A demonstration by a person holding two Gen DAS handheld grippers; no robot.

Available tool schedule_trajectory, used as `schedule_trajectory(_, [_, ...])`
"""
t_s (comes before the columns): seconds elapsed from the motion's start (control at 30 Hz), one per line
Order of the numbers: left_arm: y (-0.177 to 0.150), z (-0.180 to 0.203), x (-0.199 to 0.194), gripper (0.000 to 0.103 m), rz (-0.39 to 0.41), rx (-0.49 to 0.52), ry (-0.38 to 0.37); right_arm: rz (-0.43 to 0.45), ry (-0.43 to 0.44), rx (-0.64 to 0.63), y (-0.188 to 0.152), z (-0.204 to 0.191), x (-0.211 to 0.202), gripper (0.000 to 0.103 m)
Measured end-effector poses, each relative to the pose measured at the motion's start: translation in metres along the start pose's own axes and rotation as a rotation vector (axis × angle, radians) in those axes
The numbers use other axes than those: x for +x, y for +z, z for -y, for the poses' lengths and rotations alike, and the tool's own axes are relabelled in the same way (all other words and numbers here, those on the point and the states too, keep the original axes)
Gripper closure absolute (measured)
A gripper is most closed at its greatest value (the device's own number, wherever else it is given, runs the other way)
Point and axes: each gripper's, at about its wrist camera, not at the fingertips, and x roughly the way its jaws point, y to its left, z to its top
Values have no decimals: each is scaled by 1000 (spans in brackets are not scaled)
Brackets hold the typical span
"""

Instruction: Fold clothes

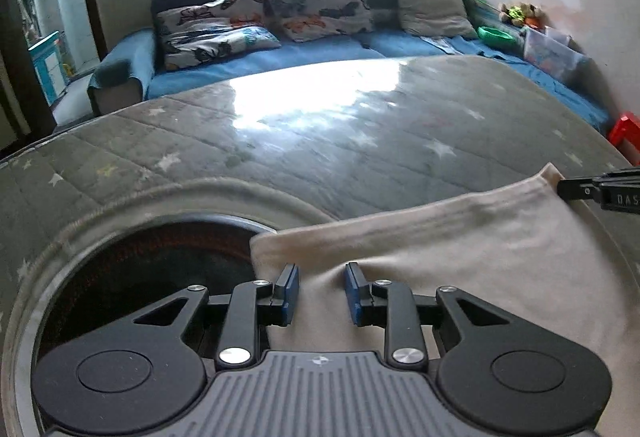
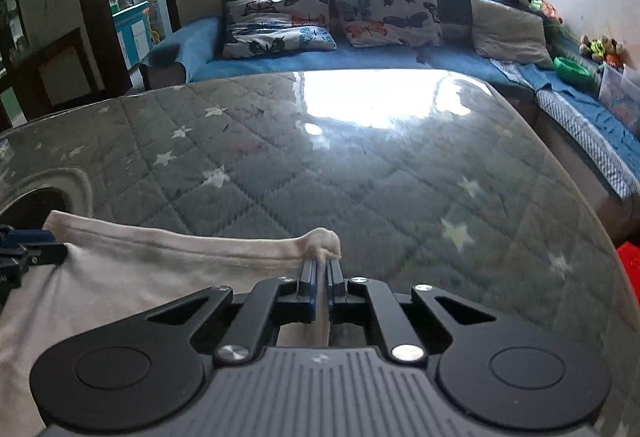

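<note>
Cream garment [image 1: 460, 261] lies on the near part of the bench [image 1: 320, 141], a grey quilted, star-printed cover under a glossy sheet. Its hemmed far edge runs side to side, roughly parallel to the sofa [image 1: 280, 57] beyond the bench, so its visible long axis is left-right; which end is the neck or waist cannot be told.

Right gripper [image 2: 322, 263]: jaws nearly closed, pinching the garment's right far corner, which bunches up into a small peak above the pads. In the left wrist view the same gripper [image 1: 576, 188] shows at the cloth's corner on the right.

Left gripper [image 1: 322, 277]: jaws apart, straddling a raised ridge of cloth near the left far corner, no grip visible. Just left of it is a round dark opening [image 1: 152, 285] in the bench cover; the garment's left edge overlaps its rim.

Judgement: the left side looks either about to be pinched or just let go; the scene fits both. For a clean fold, both corners should be held at matching height, with the hem kept taut and straight between the grippers. The cloth should stay clear of the round opening so it does not sag in. Hem tension looks uneven now, with a slight dip mid-span.
</note>
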Motion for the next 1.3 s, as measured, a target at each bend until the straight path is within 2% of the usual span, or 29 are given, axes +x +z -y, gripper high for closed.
schedule_trajectory(0.2, [14, -5, 9, 73, 7, 3, 47, -5, -10, -50, 18, -6, 18, 97])
schedule_trajectory(0.3, [13, 0, -1, 74, 25, 14, 70, 14, -5, -84, 19, -9, 4, 92])
schedule_trajectory(0.4, [7, 13, -22, 74, 35, 29, 21, 28, 41, -125, 13, -14, -22, 91])
schedule_trajectory(0.5, [-7, 39, -51, 74, 70, 85, -32, 19, 95, -176, 0, -22, -49, 90])
schedule_trajectory(0.53, [-13, 46, -59, 74, 72, 90, -52, 15, 118, -194, -5, -25, -58, 85])
schedule_trajectory(0.57, [-19, 53, -66, 74, 72, 94, -73, 9, 136, -221, -15, -30, -67, 80])
schedule_trajectory(0.67, [-45, 76, -88, 74, 62, 122, -149, -10, 190, -303, -43, -46, -93, 80])
schedule_trajectory(0.83, [-82, 106, -114, 74, 61, 170, -208, -32, 261, -447, -91, -72, -132, 76])
schedule_trajectory(0.93, [-100, 115, -126, 74, 65, 168, -249, -50, 290, -478, -109, -79, -145, 73])
schedule_trajectory(1.13, [-120, 126, -128, 74, 44, 211, -266, -77, 300, -528, -130, -86, -160, 73])
schedule_trajectory(1.3, [-127, 129, -127, 71, 34, 226, -269, -90, 283, -507, -131, -78, -172, 73])
